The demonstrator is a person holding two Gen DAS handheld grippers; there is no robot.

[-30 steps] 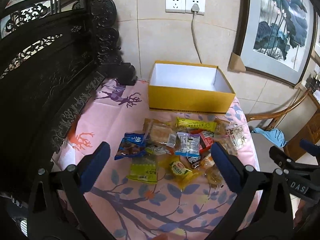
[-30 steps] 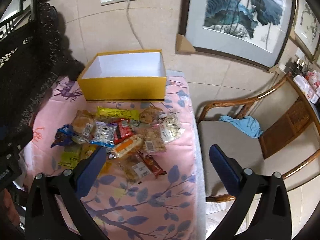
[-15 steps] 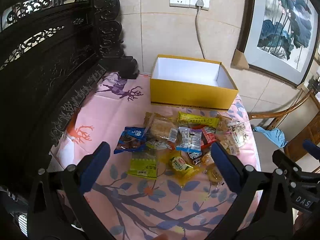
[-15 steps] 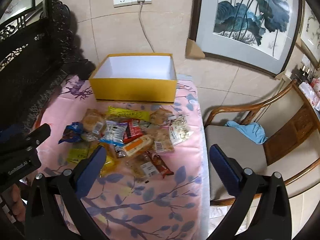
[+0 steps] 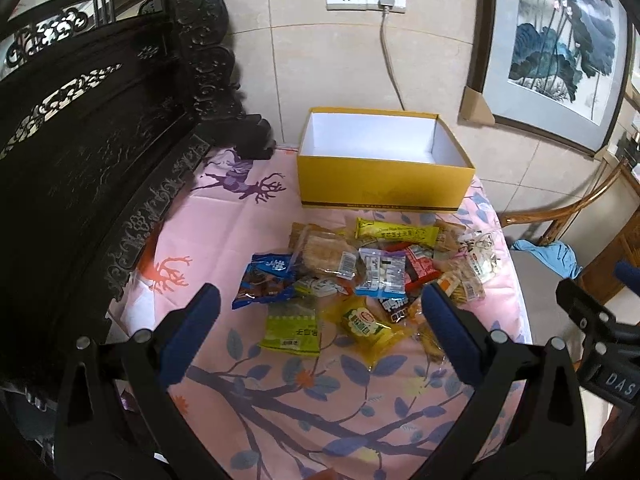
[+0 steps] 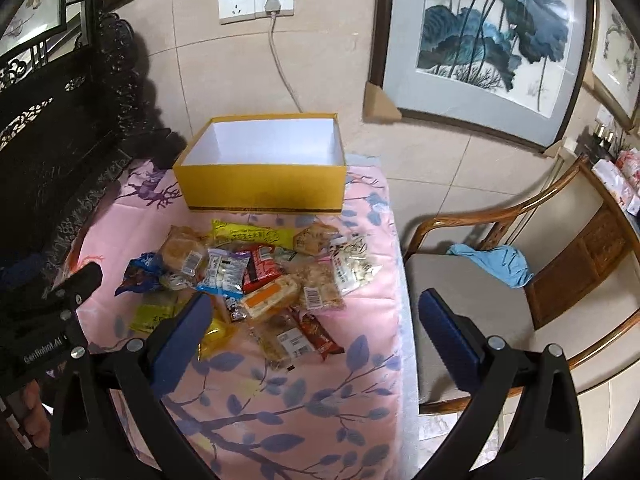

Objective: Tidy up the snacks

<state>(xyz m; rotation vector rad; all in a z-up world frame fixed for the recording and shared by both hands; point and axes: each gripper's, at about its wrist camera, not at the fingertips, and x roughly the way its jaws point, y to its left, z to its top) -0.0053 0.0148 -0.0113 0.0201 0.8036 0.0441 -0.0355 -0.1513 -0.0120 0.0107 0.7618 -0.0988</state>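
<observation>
From the left wrist, the left gripper [image 5: 320,314] hangs above the near part of the pink tablecloth [image 5: 224,240] with its blue-padded jaws spread wide and nothing between them. The yellow box [image 5: 382,184] stands open at the far edge by the wall, white inside and holding nothing. The snack pile [image 5: 368,276] lies just in front of the box — a long yellow bar [image 5: 396,233] nearest to it, a blue packet [image 5: 266,280] toward the box's left end, a green packet [image 5: 292,328] farthest from it.

From the right wrist, the right gripper [image 6: 316,320] is likewise wide apart and holds nothing (its left pad overlaps the pile's near edge in the picture). The box [image 6: 264,188] sits beyond the snacks [image 6: 256,276], and a wooden chair [image 6: 520,280] with a blue cloth [image 6: 496,262] stands well to the box's right
</observation>
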